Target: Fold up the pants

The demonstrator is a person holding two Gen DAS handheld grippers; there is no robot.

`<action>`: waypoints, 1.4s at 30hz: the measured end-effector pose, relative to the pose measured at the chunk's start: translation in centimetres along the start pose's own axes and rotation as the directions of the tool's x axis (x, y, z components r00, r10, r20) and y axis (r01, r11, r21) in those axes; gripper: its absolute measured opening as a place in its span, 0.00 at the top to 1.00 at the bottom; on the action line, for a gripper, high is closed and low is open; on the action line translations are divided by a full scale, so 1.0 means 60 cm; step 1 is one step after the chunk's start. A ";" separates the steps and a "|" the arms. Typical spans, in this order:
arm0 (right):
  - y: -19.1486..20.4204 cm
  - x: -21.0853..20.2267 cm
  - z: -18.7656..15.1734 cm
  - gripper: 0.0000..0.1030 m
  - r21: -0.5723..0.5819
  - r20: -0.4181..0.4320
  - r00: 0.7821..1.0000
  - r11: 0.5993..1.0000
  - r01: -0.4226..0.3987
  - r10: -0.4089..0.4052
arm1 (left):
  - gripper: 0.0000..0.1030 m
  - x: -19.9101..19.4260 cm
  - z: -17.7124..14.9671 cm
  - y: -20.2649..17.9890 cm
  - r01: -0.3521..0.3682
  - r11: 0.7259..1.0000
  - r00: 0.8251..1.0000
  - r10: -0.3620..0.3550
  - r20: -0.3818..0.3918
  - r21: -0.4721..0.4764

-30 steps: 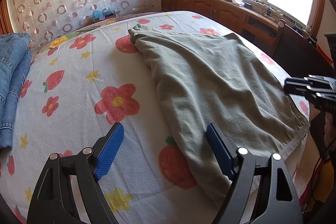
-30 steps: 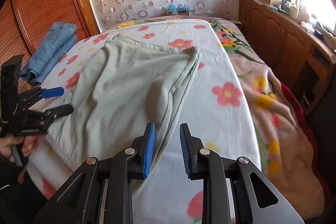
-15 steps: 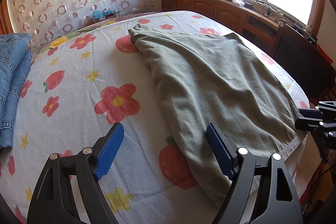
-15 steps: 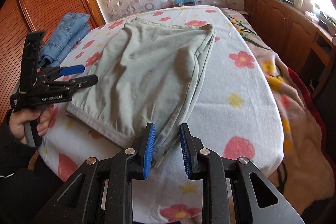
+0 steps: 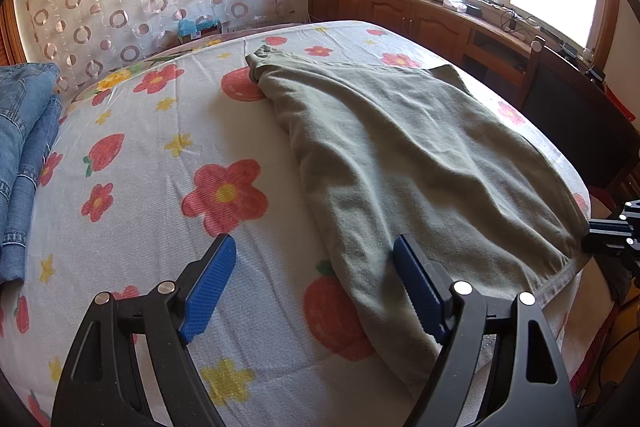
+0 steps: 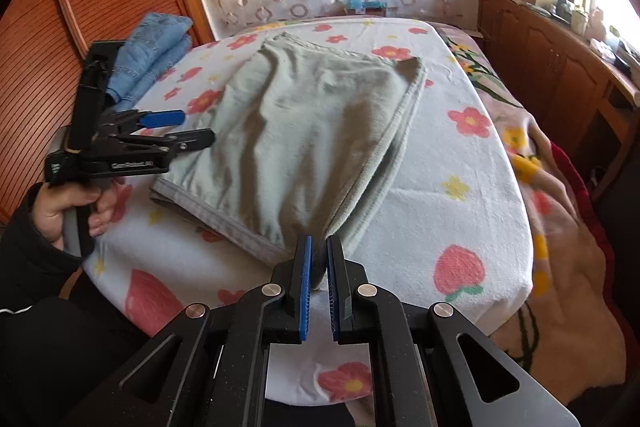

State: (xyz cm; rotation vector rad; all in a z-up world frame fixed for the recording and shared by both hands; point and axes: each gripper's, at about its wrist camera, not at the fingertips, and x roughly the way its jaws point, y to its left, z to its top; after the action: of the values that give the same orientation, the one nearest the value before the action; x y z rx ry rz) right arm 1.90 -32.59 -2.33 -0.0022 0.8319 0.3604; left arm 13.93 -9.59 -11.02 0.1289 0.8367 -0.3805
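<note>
Since a second ago the right gripper [image 6: 318, 267] has drawn back to the near edge of the bed [image 6: 460, 211] and narrowed its blue pads onto the near corner of the green pants [image 6: 304, 131], whose hem now bunches up between them; the left gripper [image 5: 312, 279] has stayed in place. The right gripper's jaws stand nearly together with the cloth pinched between them. The left gripper's jaws are spread wide with nothing between them, one pad over the flowered sheet and the other over the pants' left edge; whether they touch the cloth is unclear. The pants lie folded in half lengthwise across the middle of the bed, waistband at the near edge. Folded blue jeans [image 5: 20, 155] sit on the bed's far left side, well apart from the pants.
</note>
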 end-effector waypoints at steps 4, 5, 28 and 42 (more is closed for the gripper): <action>0.000 -0.005 0.008 0.92 0.022 0.021 1.000 1.000 -0.007 0.007 | 0.21 0.000 0.000 -0.001 -0.001 1.000 1.000 0.001 0.000 0.000; 0.001 -0.008 0.010 0.90 0.020 0.029 1.000 1.000 0.001 -0.002 | 0.21 0.000 0.000 0.000 0.000 1.000 1.000 0.000 0.000 0.000; 0.020 0.062 0.009 0.52 -0.057 0.093 0.985 0.987 0.151 -0.145 | 0.21 -0.048 -0.014 -0.002 0.025 1.000 0.998 -0.025 0.061 -0.006; 0.010 0.059 0.008 0.43 -0.059 0.081 0.986 0.987 0.152 -0.147 | 0.53 -0.087 -0.069 -0.035 0.147 0.989 0.989 -0.147 0.031 0.002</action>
State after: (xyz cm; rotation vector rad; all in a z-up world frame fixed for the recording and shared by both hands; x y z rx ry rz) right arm 4.23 -30.83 -4.50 -0.1106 0.7388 0.2439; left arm 7.10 -9.00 -9.81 0.0606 0.8176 -0.5199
